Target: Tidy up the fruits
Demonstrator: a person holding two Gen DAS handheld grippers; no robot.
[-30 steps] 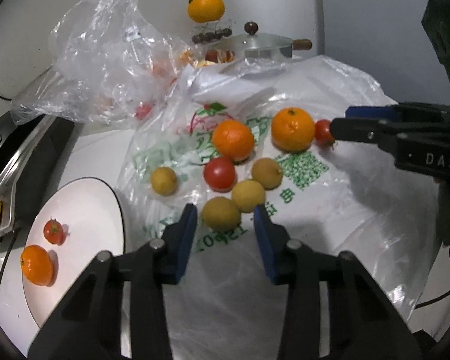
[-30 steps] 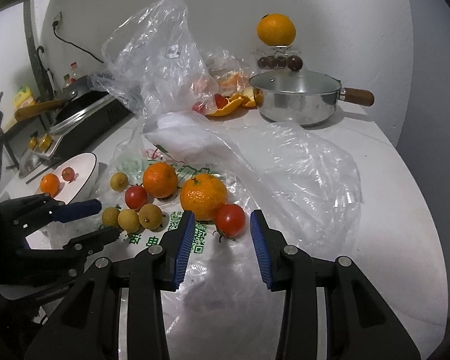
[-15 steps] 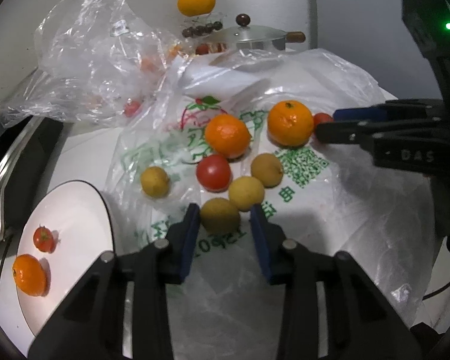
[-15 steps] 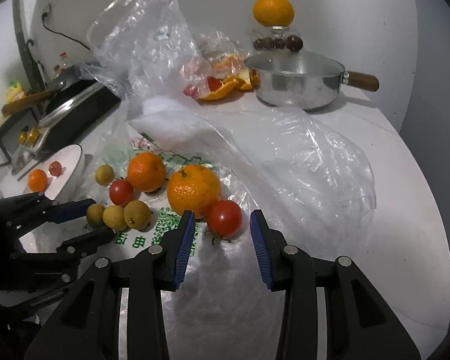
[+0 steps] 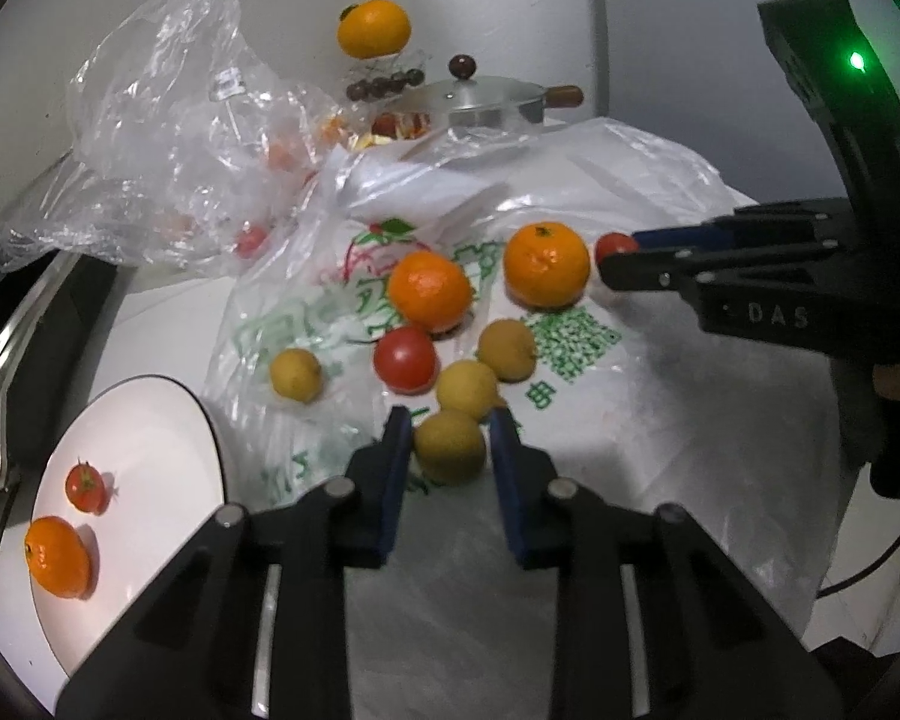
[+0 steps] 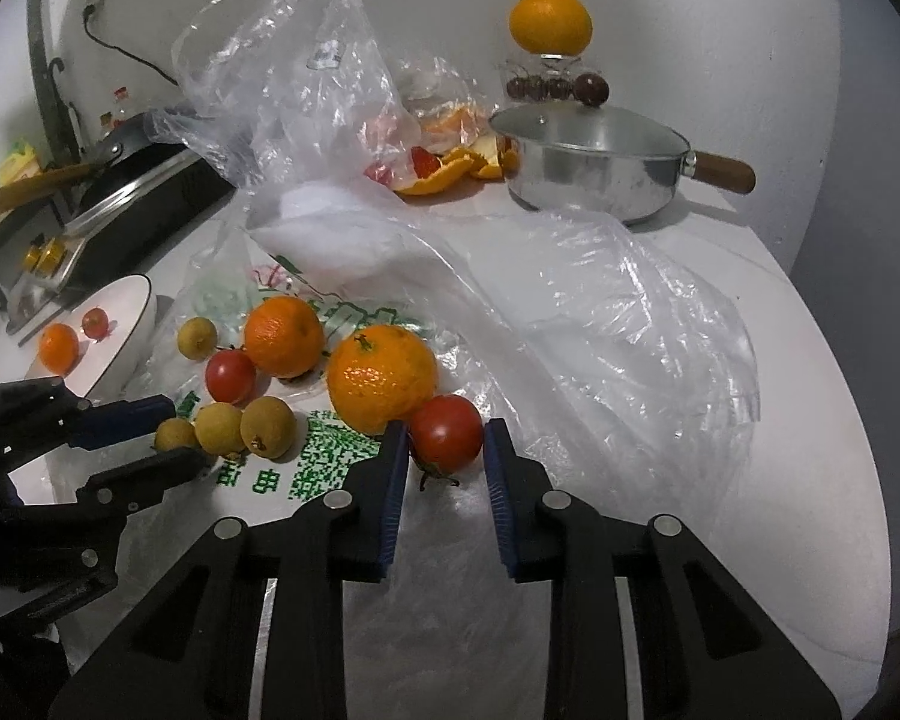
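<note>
Fruit lies on a printed plastic bag (image 5: 570, 336): two oranges (image 5: 429, 290) (image 5: 546, 264), a tomato (image 5: 404, 358) and several yellow-brown longans. My left gripper (image 5: 450, 438) is open, its jaws either side of the nearest longan (image 5: 450, 447). My right gripper (image 6: 444, 441) is open, its jaws either side of a small tomato (image 6: 446, 432) next to an orange (image 6: 381, 378). A white plate (image 5: 144, 456) at the left holds an orange (image 5: 57, 557) and a small tomato (image 5: 85, 487).
A crumpled clear bag (image 5: 168, 138) stands behind the fruit. A steel saucepan (image 6: 588, 171) with lid, orange peel (image 6: 450, 162) and an orange on a glass (image 6: 550, 21) are at the back. A black stove (image 6: 138, 192) lies to the left.
Both grippers have moved forward. The left jaws now flank the nearest longan and the right jaws flank the small tomato. The fruit has not moved.
</note>
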